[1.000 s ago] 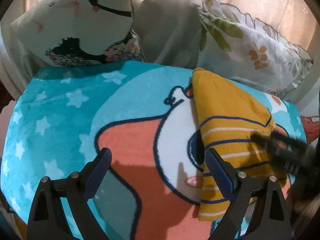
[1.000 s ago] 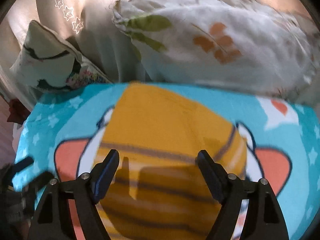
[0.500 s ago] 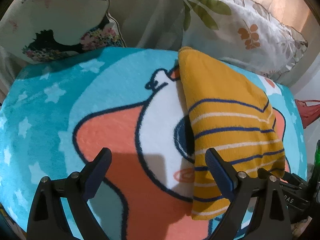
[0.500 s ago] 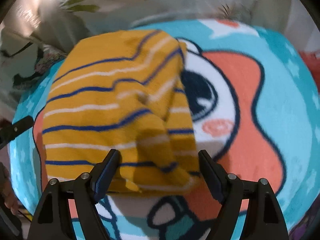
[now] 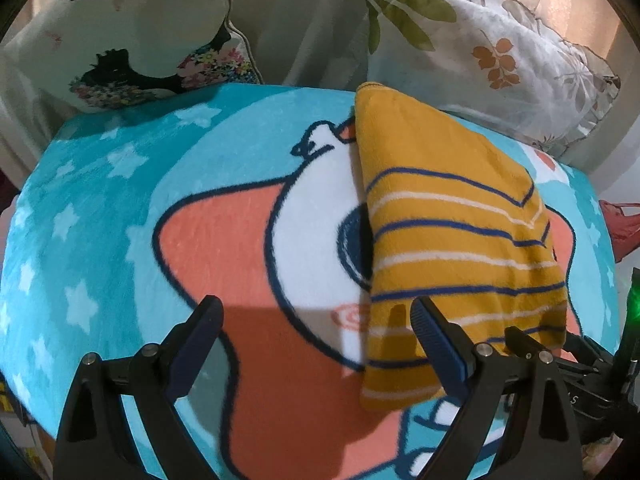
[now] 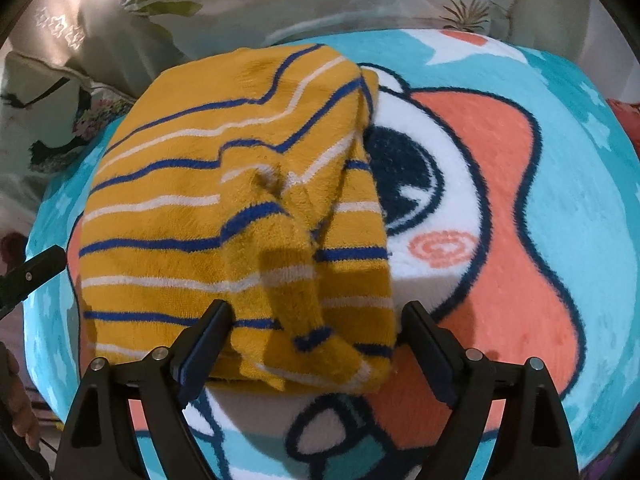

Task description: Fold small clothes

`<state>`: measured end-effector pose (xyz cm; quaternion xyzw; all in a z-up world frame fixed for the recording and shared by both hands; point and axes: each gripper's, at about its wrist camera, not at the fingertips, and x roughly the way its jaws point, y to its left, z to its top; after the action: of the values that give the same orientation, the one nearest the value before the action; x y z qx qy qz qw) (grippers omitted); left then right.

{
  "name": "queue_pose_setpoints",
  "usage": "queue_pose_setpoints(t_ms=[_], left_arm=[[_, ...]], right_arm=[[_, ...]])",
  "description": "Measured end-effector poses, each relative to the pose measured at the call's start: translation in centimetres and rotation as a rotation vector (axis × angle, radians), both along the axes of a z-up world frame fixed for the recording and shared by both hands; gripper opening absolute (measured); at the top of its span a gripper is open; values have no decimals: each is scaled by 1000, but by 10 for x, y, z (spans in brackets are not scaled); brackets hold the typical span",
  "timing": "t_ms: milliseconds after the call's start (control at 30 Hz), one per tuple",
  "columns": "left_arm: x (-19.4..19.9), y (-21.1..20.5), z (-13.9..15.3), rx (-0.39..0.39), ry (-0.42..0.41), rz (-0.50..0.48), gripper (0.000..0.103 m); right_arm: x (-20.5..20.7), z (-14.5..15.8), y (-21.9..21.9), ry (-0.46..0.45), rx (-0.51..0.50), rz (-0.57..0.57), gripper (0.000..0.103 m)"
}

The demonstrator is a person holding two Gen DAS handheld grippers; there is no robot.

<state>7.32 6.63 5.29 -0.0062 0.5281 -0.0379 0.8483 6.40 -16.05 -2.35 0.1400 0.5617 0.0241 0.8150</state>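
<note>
A small mustard-yellow garment [image 5: 448,236] with blue and white stripes lies folded on a blue cartoon blanket [image 5: 120,208]. In the right wrist view the garment [image 6: 224,216] fills the left half, with a loose sleeve draped down its near edge. My left gripper [image 5: 316,340] is open and empty, low over the blanket to the left of the garment's near corner. My right gripper [image 6: 316,344] is open, its jaws either side of the garment's near edge, holding nothing. The right gripper's body shows at the lower right of the left wrist view [image 5: 592,376].
A white pillow with a dark figure print [image 5: 132,36] and a leaf-print pillow [image 5: 492,52] lean at the back of the blanket. A red item [image 5: 620,232] lies off the right edge. The blanket's round edge drops off near both grippers.
The right gripper has dropped lower and closer to the garment's near edge. The left gripper shifted slightly, so the garment sits a little further right and nearer in its view.
</note>
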Motion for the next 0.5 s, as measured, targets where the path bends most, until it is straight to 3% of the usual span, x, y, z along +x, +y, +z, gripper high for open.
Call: queue_pose_setpoints(t_ms=[200,300,500], left_arm=[[-31,-23,9,9,-26,6,94],[-47,-33,14,13,-49,3,94],[-79,-44,34,7,-149,23,94]], right_arm=[[-22,1,-18,-4,52,47,91],[-36,2,-23,2,33,76,91],[-62,7,-37,-14,32,99,91]])
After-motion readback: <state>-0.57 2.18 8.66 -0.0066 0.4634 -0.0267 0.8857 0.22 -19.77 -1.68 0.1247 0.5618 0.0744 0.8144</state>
